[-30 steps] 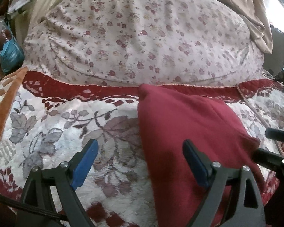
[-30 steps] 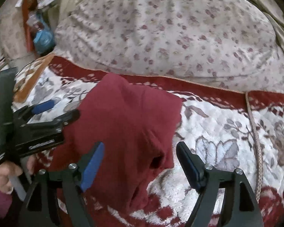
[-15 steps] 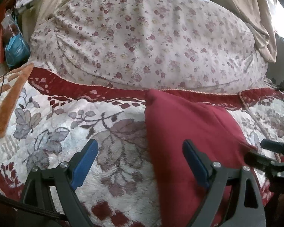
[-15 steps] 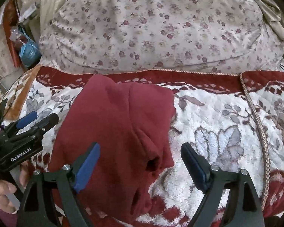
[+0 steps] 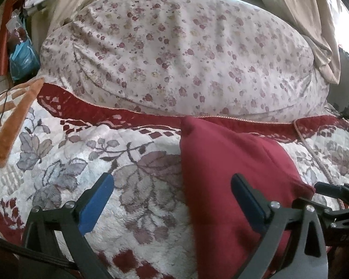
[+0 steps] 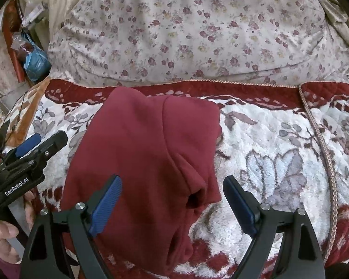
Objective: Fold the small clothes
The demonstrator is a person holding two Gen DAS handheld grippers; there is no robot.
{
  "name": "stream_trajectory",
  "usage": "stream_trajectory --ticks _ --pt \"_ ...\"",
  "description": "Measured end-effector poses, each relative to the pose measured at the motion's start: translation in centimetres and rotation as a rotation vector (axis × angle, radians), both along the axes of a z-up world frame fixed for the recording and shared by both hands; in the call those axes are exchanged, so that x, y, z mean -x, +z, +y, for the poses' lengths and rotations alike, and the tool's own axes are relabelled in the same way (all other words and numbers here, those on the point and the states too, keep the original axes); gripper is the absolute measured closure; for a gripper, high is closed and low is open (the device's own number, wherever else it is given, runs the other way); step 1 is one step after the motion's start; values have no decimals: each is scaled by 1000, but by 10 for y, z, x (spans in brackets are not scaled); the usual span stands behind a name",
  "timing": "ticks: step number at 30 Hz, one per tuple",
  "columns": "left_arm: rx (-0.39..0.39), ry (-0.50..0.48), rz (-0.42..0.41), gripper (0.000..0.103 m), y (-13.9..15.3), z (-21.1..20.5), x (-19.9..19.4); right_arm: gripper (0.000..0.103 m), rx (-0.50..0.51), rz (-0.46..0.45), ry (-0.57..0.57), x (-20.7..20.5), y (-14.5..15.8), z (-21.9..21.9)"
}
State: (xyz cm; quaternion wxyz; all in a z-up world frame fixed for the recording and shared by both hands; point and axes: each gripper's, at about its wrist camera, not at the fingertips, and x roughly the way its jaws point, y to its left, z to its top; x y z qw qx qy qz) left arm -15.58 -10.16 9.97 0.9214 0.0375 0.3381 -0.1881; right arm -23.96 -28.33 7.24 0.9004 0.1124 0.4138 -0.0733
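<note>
A dark red garment (image 6: 146, 153) lies folded on the floral blanket (image 6: 279, 162); in the left wrist view it (image 5: 228, 169) fills the lower right. My left gripper (image 5: 172, 200) is open and empty, straddling the garment's left edge above the blanket (image 5: 81, 153). It also shows in the right wrist view (image 6: 39, 141) at the left of the garment. My right gripper (image 6: 172, 202) is open and empty, hovering over the garment's near right part, where a dark opening shows. Its tips show in the left wrist view (image 5: 332, 193) at the far right.
A large floral pillow (image 5: 179, 53) lies behind the blanket. A blue bag (image 5: 23, 58) and clutter sit at the far left. A beige curtain (image 5: 309, 23) hangs at the upper right. A braided cord (image 6: 323, 144) runs down the blanket's right side.
Both grippers have drawn back and up from the garment; the views show more of the pillow. The garment lies as before. Both stay open.
</note>
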Motion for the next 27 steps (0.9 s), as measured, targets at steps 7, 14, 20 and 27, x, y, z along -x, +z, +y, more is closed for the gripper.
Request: stream_trajectory --ticks 7,14,20,27 --pt "-22 12 17 3 -2 0 -1 11 4 -1 6 0 0 4" --pt "-32 18 16 3 -1 1 -2 10 -3 2 8 0 -2 5" --pt "-56 13 6 3 -1 1 -1 10 3 7 11 -2 -4 7" --pt "-54 22 6 3 -2 3 -2 10 4 7 12 -3 -5 6"
